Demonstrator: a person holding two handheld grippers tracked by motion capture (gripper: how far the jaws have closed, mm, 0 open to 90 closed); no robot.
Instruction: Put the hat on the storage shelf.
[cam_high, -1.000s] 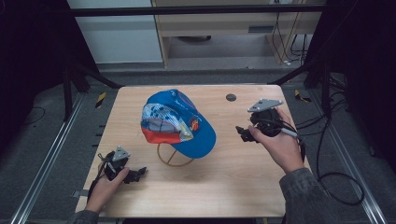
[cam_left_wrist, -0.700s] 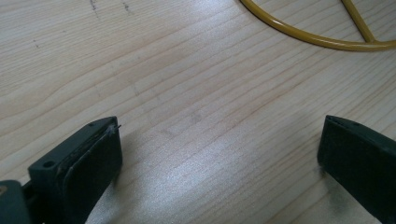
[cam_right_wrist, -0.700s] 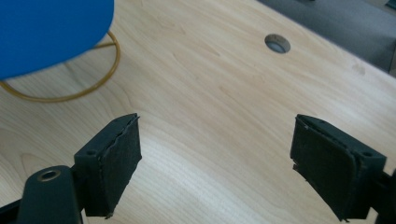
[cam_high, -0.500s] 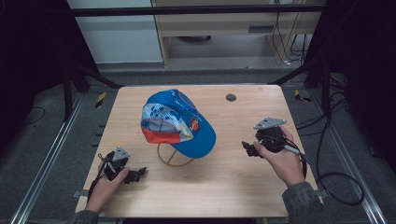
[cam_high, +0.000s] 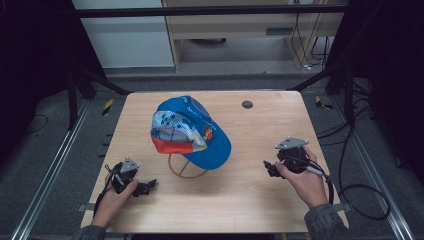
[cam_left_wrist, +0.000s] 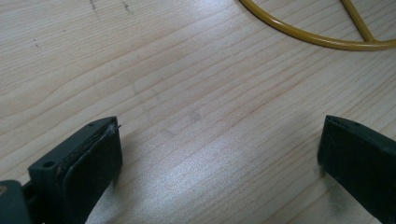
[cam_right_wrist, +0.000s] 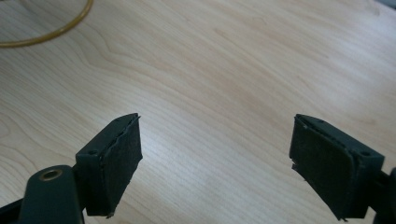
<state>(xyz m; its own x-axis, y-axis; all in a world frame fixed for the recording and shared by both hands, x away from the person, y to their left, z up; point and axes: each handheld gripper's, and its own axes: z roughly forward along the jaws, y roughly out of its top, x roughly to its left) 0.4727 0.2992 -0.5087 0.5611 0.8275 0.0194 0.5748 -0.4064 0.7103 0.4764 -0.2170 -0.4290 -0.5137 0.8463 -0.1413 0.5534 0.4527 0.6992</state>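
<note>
- The wooden counter (cam_high: 240, 200) carries everything.
- A blue cap (cam_high: 192, 132) sits at its centre on a yellow wire stand (cam_high: 186, 169).
- The right tongs (cam_high: 270, 168), at four o'clock from the cap and well apart from it, gape wide with nothing between them.
- The left tongs (cam_high: 149, 186), at seven o'clock, likewise gape empty over bare wood.
- A small dark disc (cam_high: 247, 104) lies at one o'clock.

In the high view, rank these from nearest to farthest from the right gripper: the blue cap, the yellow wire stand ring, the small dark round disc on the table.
From the right gripper, jaws open:
1. Blue cap, to its left; the brim edge comes closest.
2. Small dark round disc, toward the table's far edge.
3. Yellow wire stand ring, left, under the cap.
The disc and the ring are nearly too close to call.
</note>
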